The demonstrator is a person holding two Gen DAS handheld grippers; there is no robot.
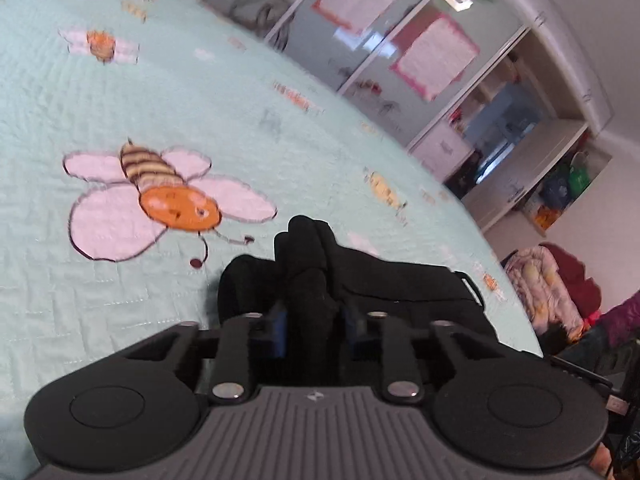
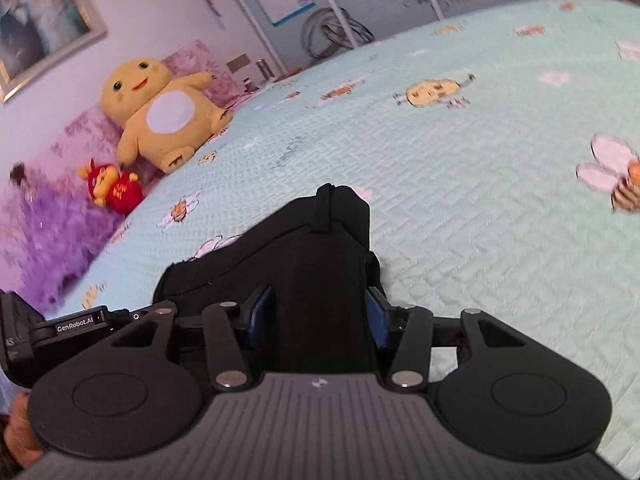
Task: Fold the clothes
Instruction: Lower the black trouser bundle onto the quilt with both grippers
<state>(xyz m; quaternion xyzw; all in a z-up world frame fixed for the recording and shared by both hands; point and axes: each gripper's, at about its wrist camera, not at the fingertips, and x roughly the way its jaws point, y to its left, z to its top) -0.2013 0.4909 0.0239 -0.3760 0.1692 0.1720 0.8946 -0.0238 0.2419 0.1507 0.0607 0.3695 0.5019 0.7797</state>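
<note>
Black garment [image 1: 360, 280] bunches over the bee-print bedspread [image 1: 160, 100] — both grippers pinch it. Left gripper [image 1: 314, 320] and right gripper [image 2: 320, 316] are clamped, cloth wedged between blue pads [image 2: 376, 320].

Both wrist views low, close over the quilt [image 1: 240, 120], sharing black garment [image 2: 320, 280]
</note>
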